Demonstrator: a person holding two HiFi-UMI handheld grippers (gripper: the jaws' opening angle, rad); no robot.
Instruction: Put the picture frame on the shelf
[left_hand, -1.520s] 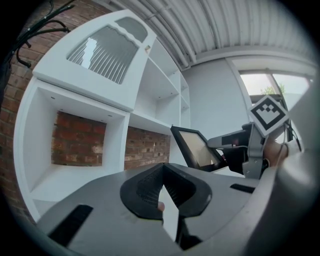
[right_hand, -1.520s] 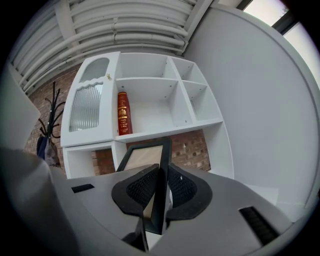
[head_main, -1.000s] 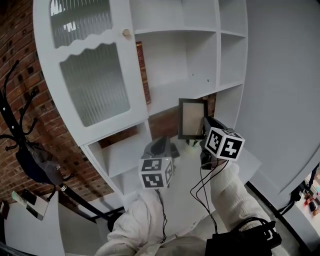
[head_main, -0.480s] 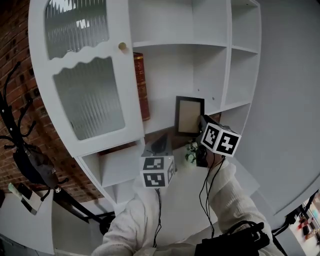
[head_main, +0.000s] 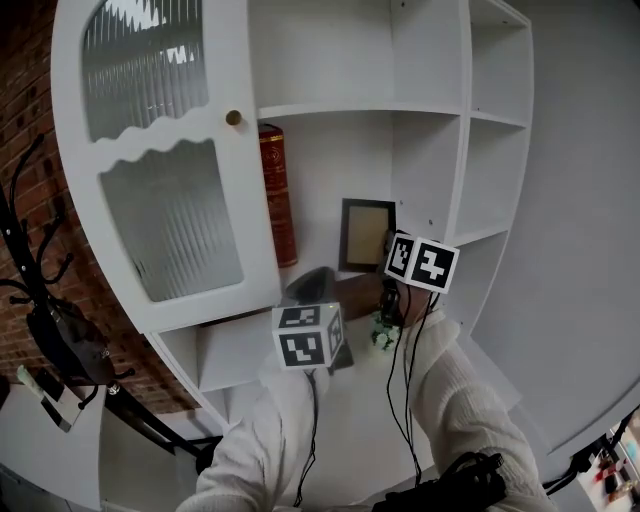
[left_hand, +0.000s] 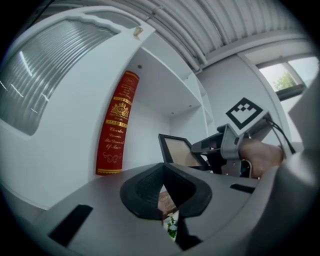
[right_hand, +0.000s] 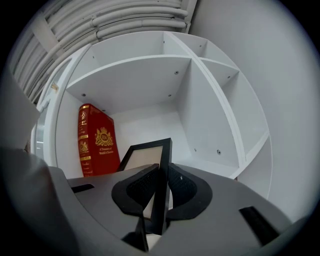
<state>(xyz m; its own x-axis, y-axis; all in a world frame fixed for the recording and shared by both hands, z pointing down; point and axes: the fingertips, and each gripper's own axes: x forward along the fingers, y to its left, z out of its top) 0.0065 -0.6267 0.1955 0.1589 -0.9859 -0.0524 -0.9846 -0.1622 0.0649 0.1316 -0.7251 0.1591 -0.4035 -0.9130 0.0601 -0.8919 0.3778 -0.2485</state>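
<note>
A black picture frame (head_main: 366, 235) with a beige inside is held upright in front of the white shelf unit's (head_main: 330, 105) middle compartment. My right gripper (right_hand: 159, 192) is shut on the picture frame's (right_hand: 161, 170) right edge; its marker cube (head_main: 422, 263) shows beside the frame. The frame (left_hand: 178, 150) also appears in the left gripper view, with the right gripper behind it. My left gripper (left_hand: 163, 192) hangs lower and to the left, jaws together with nothing between them; its cube (head_main: 308, 338) is near the lower shelf.
A red book (head_main: 276, 192) stands upright at the left of that compartment. The open cabinet door (head_main: 170, 190) with ribbed glass juts out at left. A small green plant (head_main: 383, 333) sits on the lower shelf. A black coat rack (head_main: 40, 300) stands against the brick wall.
The right gripper has carried the frame up and slightly left, from in front of the lower opening to the compartment with the red book. The left gripper stayed low.
</note>
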